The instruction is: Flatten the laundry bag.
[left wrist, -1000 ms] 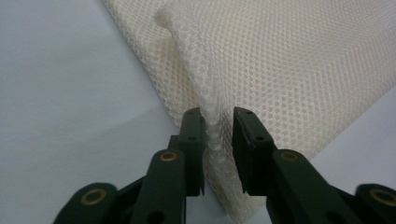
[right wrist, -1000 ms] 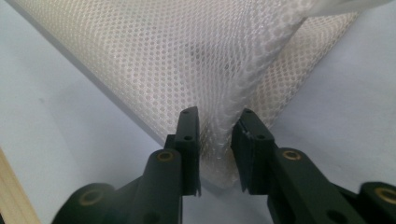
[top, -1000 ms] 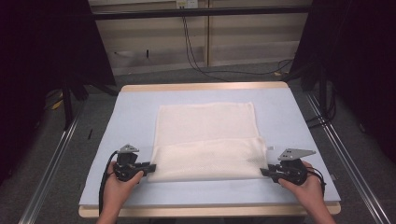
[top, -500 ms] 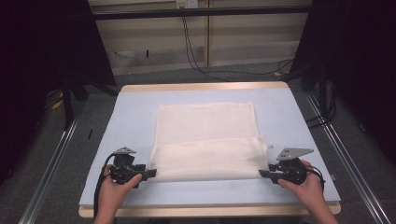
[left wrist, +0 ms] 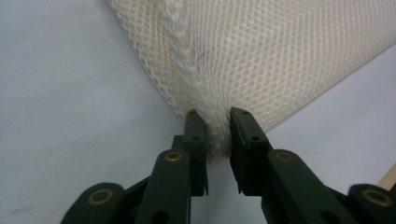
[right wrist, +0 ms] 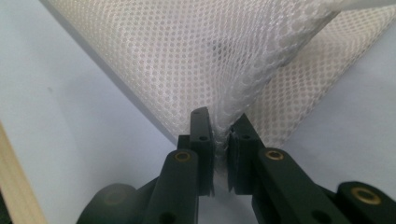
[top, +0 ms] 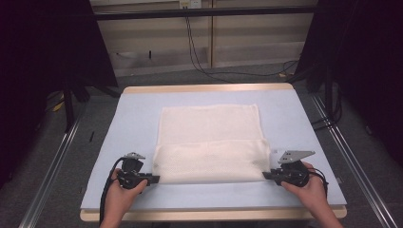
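L gripper (left wrist: 212,135): jaws have just been closing; the near-left corner of the white mesh cloth (left wrist: 280,60) is pinched between them, fabric bunched up in the gap & pressed by both pads. Same grasp is seen from the high view, w/ the L gripper (top: 153,179) at the cloth's near-left corner, held by the left hand (top: 121,190).

R gripper (right wrist: 220,135): jaws have likewise just been closing; clenched on the near-right corner of the cloth, 2 layers gathered between the pads, hemmed edge running up & away from the tips. In the high view the R gripper (top: 266,175) is seen at that corner, held by the right hand (top: 309,187), grey 3-cornered plate on top.

Cloth (top: 211,142) is laid flat on the light blue mat (top: 133,118), approx. centred L–R. Near part is folded over onto itself, forming a doubled band along the near edge; single layer is shown beyond it, toward the far side. Both grippers are kept low, at mat level, well apart, one at each end of the band.

Mat is laid over a wooden-edged table (top: 209,88). Beyond it: grey floor, black cables (top: 199,57) & a pale wall.
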The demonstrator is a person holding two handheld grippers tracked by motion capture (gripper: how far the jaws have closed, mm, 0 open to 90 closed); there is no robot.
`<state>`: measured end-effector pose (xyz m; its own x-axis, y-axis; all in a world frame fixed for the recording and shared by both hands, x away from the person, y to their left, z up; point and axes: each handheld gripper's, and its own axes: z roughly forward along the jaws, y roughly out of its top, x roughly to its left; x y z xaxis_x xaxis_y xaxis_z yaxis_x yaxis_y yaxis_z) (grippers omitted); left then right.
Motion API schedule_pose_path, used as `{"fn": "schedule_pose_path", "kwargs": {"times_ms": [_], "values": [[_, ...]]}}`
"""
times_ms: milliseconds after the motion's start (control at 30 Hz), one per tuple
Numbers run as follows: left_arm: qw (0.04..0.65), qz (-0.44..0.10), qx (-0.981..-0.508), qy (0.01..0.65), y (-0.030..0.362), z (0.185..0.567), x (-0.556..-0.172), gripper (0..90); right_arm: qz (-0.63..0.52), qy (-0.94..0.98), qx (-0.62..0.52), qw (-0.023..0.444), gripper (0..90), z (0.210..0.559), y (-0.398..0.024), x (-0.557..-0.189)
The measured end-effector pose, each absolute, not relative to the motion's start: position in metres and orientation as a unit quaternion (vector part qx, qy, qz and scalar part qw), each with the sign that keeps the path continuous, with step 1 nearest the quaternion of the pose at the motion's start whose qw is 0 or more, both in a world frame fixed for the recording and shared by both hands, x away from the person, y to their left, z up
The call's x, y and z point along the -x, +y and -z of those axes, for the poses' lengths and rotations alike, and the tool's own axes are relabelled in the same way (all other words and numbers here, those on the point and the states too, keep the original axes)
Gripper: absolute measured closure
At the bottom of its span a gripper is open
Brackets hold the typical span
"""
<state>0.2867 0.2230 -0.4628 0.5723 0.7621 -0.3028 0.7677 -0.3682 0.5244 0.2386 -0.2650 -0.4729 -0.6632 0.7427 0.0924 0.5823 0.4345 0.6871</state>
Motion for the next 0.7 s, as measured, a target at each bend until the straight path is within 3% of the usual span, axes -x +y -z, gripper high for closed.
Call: {"fn": "schedule_pose_path", "kwargs": {"times_ms": [400, 700], "values": [[0.333, -0.032, -0.810, 0.481, 0.217, 0.461, -0.334, 81.0, -0.353, 0.825, -0.414, 0.152, 83.8, 0.472, -0.260, -0.278], [0.340, -0.027, -0.799, 0.495, 0.208, 0.465, -0.369, 81.0, -0.357, 0.801, -0.452, 0.165, 83.8, 0.469, -0.268, -0.316]]}}
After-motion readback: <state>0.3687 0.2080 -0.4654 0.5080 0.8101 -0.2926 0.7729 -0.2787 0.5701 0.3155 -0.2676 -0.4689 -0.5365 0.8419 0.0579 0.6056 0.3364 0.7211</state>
